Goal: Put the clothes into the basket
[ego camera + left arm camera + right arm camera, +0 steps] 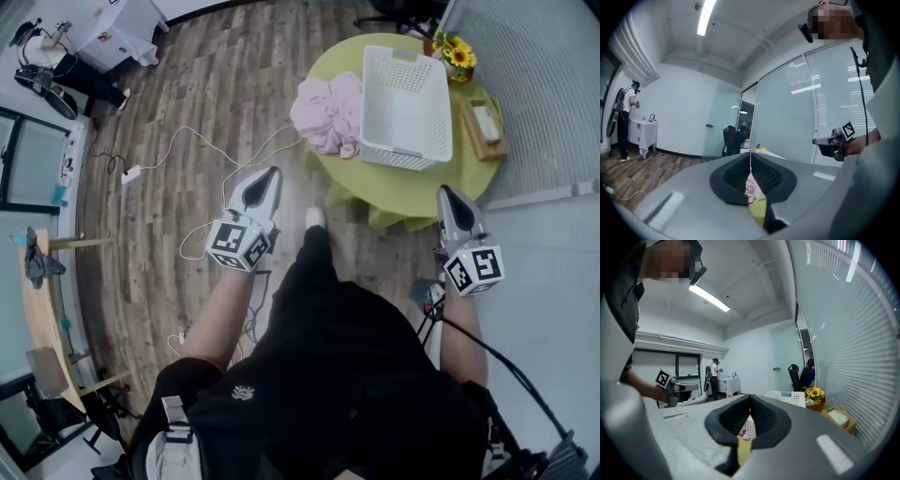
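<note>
Grey and black, the left gripper (270,178) and the right gripper (446,195) hang close by the person's legs, short of the table (422,192), each with its fingers (766,176) pressed together on nothing. Beyond them, on the yellow-green table, a crumpled pink heap of clothes (328,112) lies touching the left wall of the white basket (403,155), which looks empty. I would judge the cloth light, soft and limp, apt to trail and catch on the rim. The best hold seems a thick bunched fold at the top of the heap, pinched deep so it lifts whole.
</note>
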`<state>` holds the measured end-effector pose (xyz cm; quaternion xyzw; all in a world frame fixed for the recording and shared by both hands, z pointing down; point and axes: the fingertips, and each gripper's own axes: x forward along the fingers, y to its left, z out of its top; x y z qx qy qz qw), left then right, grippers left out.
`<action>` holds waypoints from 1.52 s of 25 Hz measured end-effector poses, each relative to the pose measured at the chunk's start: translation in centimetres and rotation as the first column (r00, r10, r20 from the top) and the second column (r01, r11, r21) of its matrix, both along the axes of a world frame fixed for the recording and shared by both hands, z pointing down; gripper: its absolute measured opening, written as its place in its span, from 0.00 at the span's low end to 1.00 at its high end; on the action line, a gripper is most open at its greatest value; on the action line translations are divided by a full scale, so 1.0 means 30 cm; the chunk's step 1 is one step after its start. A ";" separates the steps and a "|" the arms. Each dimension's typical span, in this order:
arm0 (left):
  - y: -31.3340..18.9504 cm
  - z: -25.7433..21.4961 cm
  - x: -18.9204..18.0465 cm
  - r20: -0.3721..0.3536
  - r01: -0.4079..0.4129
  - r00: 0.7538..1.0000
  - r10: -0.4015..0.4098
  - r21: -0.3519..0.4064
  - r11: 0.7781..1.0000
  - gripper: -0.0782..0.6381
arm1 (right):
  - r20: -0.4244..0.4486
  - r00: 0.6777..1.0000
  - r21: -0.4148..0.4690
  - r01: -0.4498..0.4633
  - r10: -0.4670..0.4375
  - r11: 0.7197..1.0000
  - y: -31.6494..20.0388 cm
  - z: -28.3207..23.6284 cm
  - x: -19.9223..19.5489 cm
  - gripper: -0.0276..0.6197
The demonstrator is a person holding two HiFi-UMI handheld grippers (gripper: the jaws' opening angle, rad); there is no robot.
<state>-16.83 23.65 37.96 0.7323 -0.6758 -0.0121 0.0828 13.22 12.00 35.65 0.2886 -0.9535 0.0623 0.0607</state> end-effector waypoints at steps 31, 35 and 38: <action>-1.095 0.362 -0.170 -0.133 -0.478 0.877 0.462 -0.141 0.867 0.44 | 0.046 0.972 -0.058 -0.230 0.232 0.972 -0.862 -0.048 -0.405 0.05; -1.111 0.438 -0.167 -0.132 -0.426 0.904 0.407 -0.193 0.884 0.47 | 0.021 0.988 -0.056 -0.151 0.152 0.987 -0.917 0.005 -0.474 0.05; -1.148 0.512 -0.171 -0.118 -0.409 0.913 0.392 -0.254 0.876 0.56 | -0.018 0.996 -0.030 -0.092 0.091 0.995 -0.948 0.028 -0.512 0.05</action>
